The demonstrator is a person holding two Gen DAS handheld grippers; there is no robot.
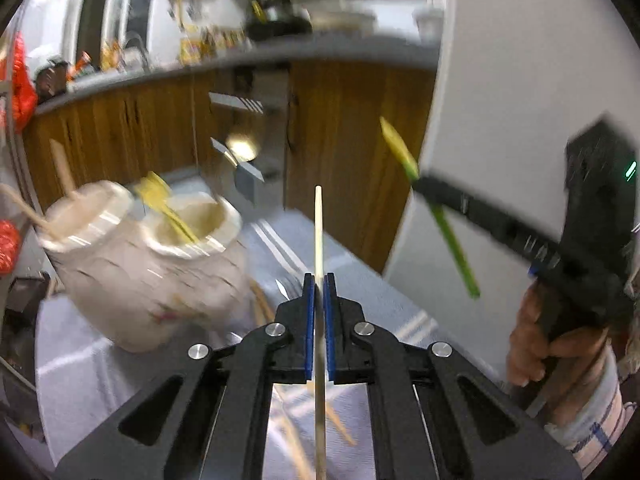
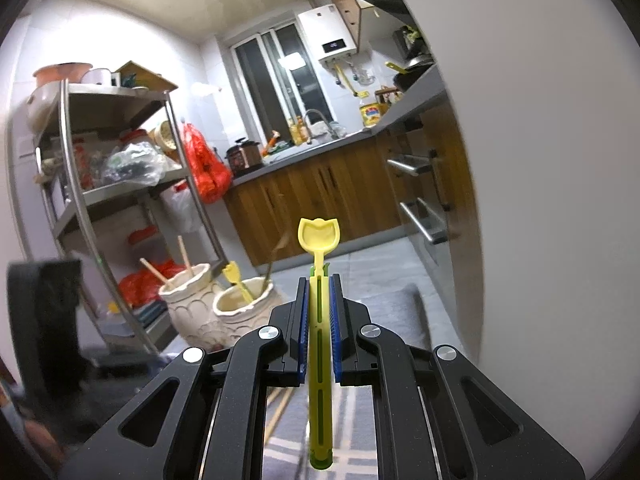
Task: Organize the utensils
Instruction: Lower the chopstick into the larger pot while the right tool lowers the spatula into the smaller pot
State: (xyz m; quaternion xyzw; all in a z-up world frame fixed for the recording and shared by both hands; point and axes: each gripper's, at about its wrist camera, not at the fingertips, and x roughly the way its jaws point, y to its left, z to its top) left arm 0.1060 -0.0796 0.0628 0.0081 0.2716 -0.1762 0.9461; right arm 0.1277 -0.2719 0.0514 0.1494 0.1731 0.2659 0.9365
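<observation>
Carrying utensils toward the twin ceramic jars (image 1: 152,260) — left gripper (image 1: 319,292) clamped on a wooden chopstick (image 1: 319,232) right of them, right gripper (image 2: 319,300) pinching a yellow spoon (image 2: 319,240) — next, presumably, lowering each into its matching jar.

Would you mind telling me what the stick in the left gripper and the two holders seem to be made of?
Stick: probably bamboo or wood; pale, matte, thin and straight.
Holders: likely glazed ceramic; cream, with a glossy sheen and moulded scallop relief.

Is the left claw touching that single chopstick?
Touching. The left wrist view shows the left claw with both blue pads shut against the chopstick.
</observation>
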